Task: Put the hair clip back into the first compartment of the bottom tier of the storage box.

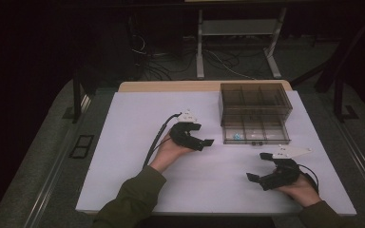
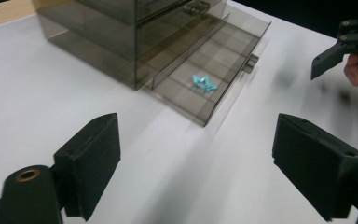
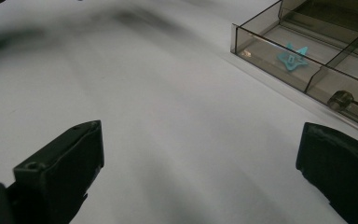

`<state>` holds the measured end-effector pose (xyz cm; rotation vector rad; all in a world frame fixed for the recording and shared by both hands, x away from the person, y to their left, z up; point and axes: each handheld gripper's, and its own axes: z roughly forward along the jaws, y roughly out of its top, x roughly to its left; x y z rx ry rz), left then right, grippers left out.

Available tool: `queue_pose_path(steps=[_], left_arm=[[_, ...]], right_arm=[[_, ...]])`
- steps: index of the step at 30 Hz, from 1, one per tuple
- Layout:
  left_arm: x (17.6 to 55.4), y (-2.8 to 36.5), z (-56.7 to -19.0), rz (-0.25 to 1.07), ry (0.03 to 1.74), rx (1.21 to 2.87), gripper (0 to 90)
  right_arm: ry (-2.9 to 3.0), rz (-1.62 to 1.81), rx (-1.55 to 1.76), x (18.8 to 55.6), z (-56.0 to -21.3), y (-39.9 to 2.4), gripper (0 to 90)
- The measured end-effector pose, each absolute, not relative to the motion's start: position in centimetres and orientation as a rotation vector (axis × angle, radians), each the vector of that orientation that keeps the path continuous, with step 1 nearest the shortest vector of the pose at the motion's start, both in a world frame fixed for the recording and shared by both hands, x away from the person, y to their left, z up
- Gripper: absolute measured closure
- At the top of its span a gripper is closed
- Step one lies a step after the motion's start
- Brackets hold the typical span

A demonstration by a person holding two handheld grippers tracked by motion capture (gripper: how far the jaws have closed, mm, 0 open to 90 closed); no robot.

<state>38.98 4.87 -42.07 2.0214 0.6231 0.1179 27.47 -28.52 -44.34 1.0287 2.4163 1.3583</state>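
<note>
Work appears to sit near its end or at a pause: the bottom drawer (image 1: 255,134) of the smoked-plastic drawer cabinet (image 1: 255,102) stands pulled out toward the person, and a small turquoise star-shaped piece (image 1: 236,136) lies in its front-left compartment, loose on the drawer floor. The other compartments look bare, apart from something small and dark near the drawer's front wall in the high view that I cannot make out. If the piece was meant to go in, what is left, by my reading, is pushing the drawer shut by its small clear knob (image 3: 340,99).

Both tools are released and carry nothing. The left tool (image 1: 208,143) hovers over the white table (image 1: 138,156) just left of the drawer's front corner, jaws spread wide and aimed toward the drawer. The right tool (image 1: 259,166) is held low near the table's front edge, in front of the drawer and apart from it, jaws likewise spread.

Room is generous: bare table lies between the two tools and all along the left side. The tight spots are the drawer's thin front wall and its projecting knob, both easy to clip. On the right, the table's edge lies not far beyond the cabinet, and the near edge is close under the right hand (image 1: 300,189).
</note>
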Motion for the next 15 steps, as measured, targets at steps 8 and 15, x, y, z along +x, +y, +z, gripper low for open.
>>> queue_pose_path(steps=[8,15], left_arm=[[37.5,6.7,-42.1,0.151,0.630,2.044,8.9],[36.3,8.3,-41.8,0.182,0.651,2.017,2.7]], right_arm=[[2.416,1.359,1.031,27.4,-44.3,-28.6,0.2],[2.419,1.356,1.023,27.4,-44.3,-28.5,0.2]])
